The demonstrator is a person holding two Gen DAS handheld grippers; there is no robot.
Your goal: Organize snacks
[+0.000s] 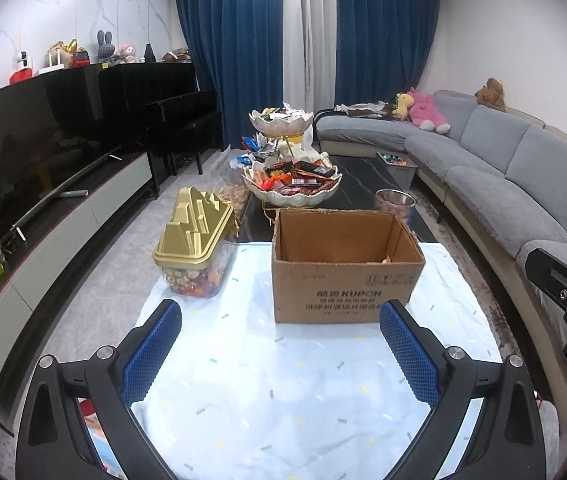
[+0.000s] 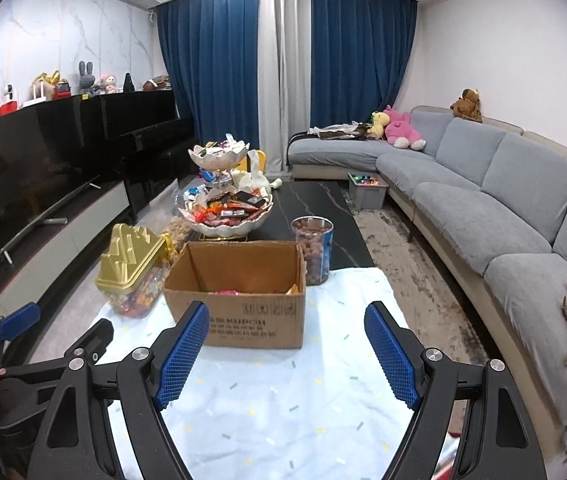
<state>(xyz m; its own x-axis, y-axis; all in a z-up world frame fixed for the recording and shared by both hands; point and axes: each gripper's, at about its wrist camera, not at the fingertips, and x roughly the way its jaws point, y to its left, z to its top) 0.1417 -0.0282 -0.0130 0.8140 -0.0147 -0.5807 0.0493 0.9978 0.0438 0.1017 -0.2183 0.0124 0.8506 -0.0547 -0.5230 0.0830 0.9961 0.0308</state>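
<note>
An open cardboard box [image 1: 343, 276] [image 2: 243, 304] stands on a white cloth [image 1: 283, 380] [image 2: 283, 400], with a few wrapped snacks in its bottom. To its left is a clear jar with a gold lid [image 1: 193, 240] [image 2: 131, 268], full of colourful sweets. Behind the box a tiered white bowl stand [image 1: 291, 176] [image 2: 225, 208] holds several packets, and a clear tub of brown snacks [image 2: 313, 248] [image 1: 395, 204] stands to the right. My left gripper [image 1: 281, 318] is open and empty in front of the box. My right gripper [image 2: 287, 322] is also open and empty.
A dark marble coffee table [image 2: 315, 216] carries the bowls. A grey sofa [image 2: 483, 208] with plush toys curves along the right. A TV on a low cabinet [image 1: 51, 184] and a black piano [image 1: 155, 96] line the left. A grey bin [image 2: 367, 190] sits by the sofa.
</note>
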